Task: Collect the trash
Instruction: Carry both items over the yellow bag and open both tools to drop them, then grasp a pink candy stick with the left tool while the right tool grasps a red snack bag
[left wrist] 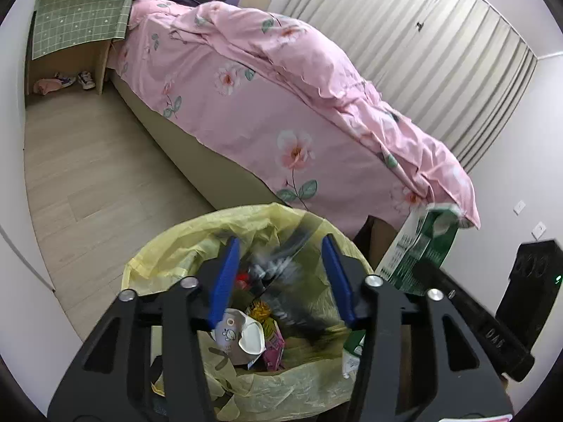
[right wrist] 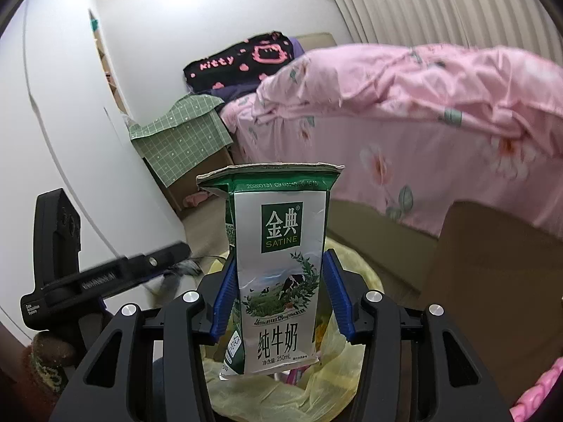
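A bin lined with a yellow bag [left wrist: 165, 249] stands on the floor by the bed and holds several wrappers and a crushed white cup [left wrist: 251, 337]. My left gripper [left wrist: 281, 246] hangs open right over it. A dark, blurred piece of trash [left wrist: 281, 267] shows between and below its blue pads [left wrist: 225, 274], touching neither. My right gripper [right wrist: 278, 263] is shut on a flattened green and silver milk carton [right wrist: 281, 267], held upright over the yellow bag [right wrist: 337, 348]. The milk carton [left wrist: 418, 246] also appears right of the bin in the left wrist view.
A bed with a pink floral duvet [left wrist: 281, 88] runs behind the bin. A cardboard box [right wrist: 492, 256] stands right beside the bin. A green checked cloth [left wrist: 81, 17] covers a box at the bed's head, with shoes [left wrist: 86, 79] below. A black box [left wrist: 531, 281] sits by the right wall.
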A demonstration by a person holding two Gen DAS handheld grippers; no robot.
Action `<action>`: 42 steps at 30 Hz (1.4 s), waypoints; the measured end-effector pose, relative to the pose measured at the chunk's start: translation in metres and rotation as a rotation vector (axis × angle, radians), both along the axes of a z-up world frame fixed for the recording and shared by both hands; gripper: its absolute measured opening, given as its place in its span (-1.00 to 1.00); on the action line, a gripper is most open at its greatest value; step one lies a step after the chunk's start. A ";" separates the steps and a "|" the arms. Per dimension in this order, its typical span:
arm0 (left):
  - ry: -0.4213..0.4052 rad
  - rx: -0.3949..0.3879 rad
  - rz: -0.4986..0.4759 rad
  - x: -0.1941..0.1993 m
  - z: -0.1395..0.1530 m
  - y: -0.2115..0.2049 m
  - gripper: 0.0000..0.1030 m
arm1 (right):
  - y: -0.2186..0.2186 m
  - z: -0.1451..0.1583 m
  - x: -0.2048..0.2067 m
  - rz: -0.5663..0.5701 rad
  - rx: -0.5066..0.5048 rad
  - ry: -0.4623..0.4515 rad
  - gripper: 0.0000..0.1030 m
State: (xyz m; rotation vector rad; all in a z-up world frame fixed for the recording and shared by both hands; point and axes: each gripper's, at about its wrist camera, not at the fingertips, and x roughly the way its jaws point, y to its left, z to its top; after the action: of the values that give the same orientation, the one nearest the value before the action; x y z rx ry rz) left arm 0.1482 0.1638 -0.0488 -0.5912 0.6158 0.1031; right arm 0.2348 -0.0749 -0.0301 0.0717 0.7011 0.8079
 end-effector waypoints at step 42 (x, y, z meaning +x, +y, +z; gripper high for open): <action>0.012 0.493 -1.135 0.179 0.001 -0.409 0.05 | -0.390 0.030 -0.083 -0.726 -0.402 -0.156 0.11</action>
State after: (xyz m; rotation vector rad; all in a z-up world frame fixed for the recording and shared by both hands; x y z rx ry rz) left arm 0.3277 -0.2457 -0.0483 0.2876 0.8250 -0.7894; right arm 0.1519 -0.4644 0.0001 -0.0978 0.6152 -0.0287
